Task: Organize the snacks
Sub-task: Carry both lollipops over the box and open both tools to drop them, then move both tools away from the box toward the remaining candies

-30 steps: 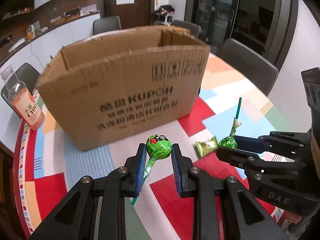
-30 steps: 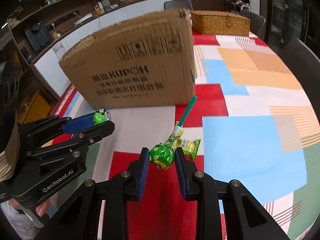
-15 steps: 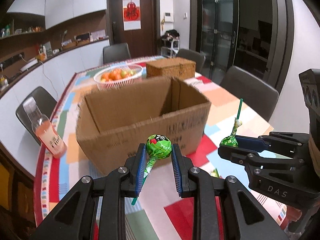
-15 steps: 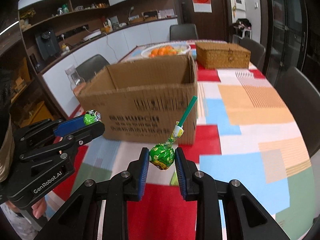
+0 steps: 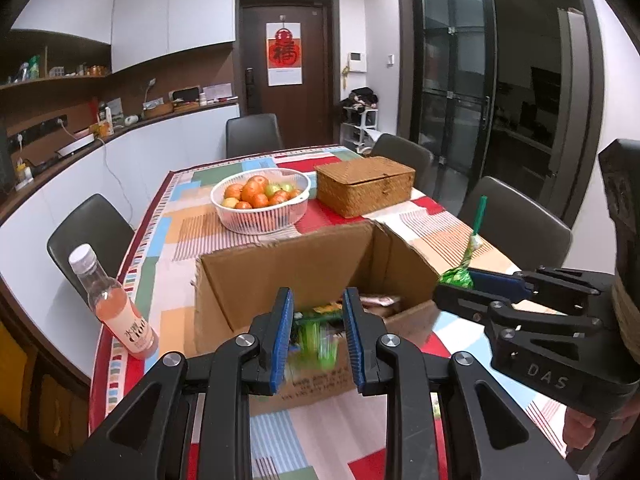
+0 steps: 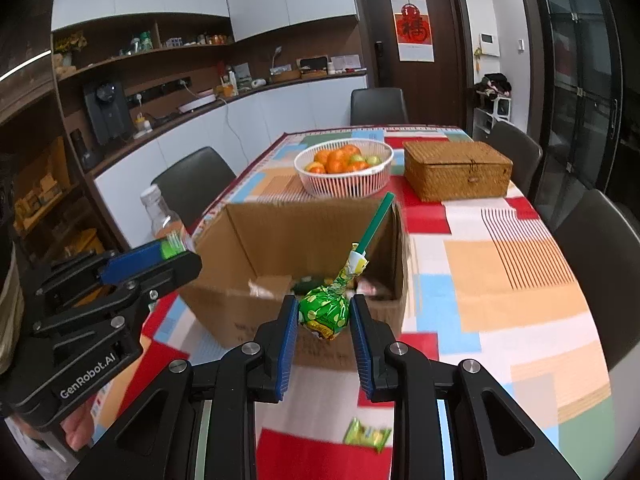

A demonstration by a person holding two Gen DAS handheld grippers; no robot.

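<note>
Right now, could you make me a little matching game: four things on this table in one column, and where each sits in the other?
1. lollipop
2. pink drink bottle
3. fruit basket
4. small green candy

a. loose on the tablecloth, near the camera
b. behind the cardboard box, beside the wicker box
c. between the right gripper's fingers
d. standing left of the cardboard box

Pairs: 1-c, 2-d, 3-b, 4-a

Fruit basket behind box — bottle left
</note>
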